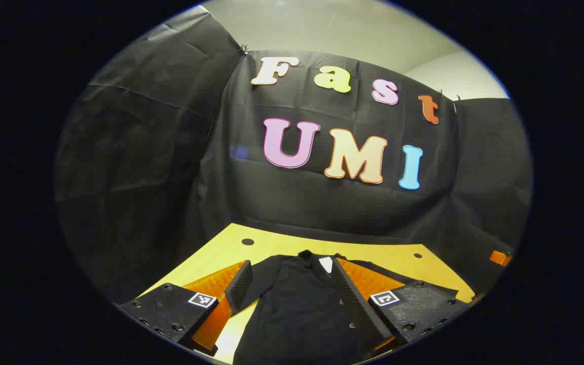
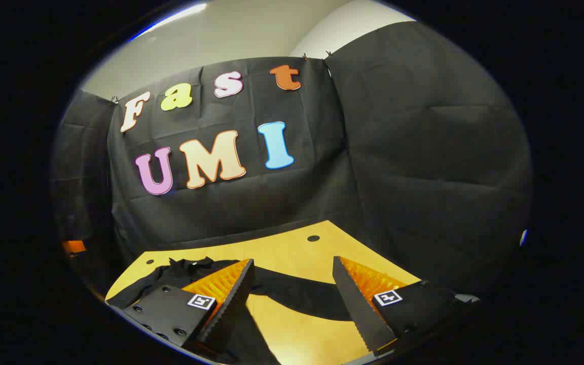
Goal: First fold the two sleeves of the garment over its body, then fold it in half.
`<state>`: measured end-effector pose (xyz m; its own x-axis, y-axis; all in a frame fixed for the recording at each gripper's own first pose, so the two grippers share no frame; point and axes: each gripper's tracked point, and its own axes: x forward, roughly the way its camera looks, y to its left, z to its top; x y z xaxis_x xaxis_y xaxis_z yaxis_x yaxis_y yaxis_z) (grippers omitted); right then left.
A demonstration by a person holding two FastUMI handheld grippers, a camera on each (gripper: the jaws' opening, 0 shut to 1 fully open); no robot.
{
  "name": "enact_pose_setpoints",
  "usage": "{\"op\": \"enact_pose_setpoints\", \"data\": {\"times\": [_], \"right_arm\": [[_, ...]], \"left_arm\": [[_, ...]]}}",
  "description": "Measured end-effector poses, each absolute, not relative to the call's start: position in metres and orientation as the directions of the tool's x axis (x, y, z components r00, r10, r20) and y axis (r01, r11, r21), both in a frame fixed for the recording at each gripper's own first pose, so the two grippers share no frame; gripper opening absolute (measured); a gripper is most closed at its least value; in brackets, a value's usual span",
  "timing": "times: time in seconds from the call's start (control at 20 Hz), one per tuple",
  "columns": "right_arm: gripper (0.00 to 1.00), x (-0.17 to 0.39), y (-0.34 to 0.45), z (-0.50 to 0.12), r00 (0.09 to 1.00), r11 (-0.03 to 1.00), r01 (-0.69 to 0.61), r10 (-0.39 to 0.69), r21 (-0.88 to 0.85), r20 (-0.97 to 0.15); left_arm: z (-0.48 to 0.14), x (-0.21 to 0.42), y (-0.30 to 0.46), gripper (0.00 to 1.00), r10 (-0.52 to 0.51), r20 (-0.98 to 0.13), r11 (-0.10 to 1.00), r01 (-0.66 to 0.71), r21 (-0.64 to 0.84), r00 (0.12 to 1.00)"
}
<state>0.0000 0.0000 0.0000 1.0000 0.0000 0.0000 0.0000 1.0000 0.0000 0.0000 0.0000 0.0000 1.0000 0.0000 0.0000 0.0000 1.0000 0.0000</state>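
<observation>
A black garment (image 1: 297, 309) lies spread flat on the yellow surface (image 1: 373, 253), its collar (image 1: 317, 259) toward the booth's back wall. The left gripper (image 1: 289, 299) hangs over the garment's body, fingers wide apart, with nothing between them but the cloth below. In the right gripper view, one long sleeve (image 2: 297, 296) stretches out sideways from the garment across the surface, and the right gripper (image 2: 292, 304) is poised above that sleeve, fingers likewise spread and holding nothing.
</observation>
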Motion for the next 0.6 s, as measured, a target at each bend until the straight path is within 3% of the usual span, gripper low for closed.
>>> {"op": "enact_pose_setpoints", "data": {"times": [0.4,0.5,0.55,0.6], "right_arm": [[0.98,0.027,-0.035,-0.046,0.989,0.998,0.056,-0.049,0.043,-0.142],[0.98,0.026,-0.027,-0.04,0.99,0.996,0.035,-0.023,0.084,-0.138],[0.93,0.025,-0.018,-0.033,0.992,0.995,0.016,-0.003,0.102,-0.126],[0.98,0.021,-0.009,-0.024,0.994,0.993,-0.006,0.018,0.119,-0.105]], "left_arm": [[-0.029,-0.02,0.016,0.94,0.082,-0.077,0.997,-0.08,0.019,0.994],[-0.024,-0.016,0.019,0.96,0.093,-0.065,0.995,-0.091,0.031,0.994],[-0.022,-0.014,0.018,0.96,0.094,-0.06,0.995,-0.092,0.036,0.994],[-0.02,-0.01,0.016,0.96,0.088,-0.056,0.996,-0.086,0.036,0.995]]}}
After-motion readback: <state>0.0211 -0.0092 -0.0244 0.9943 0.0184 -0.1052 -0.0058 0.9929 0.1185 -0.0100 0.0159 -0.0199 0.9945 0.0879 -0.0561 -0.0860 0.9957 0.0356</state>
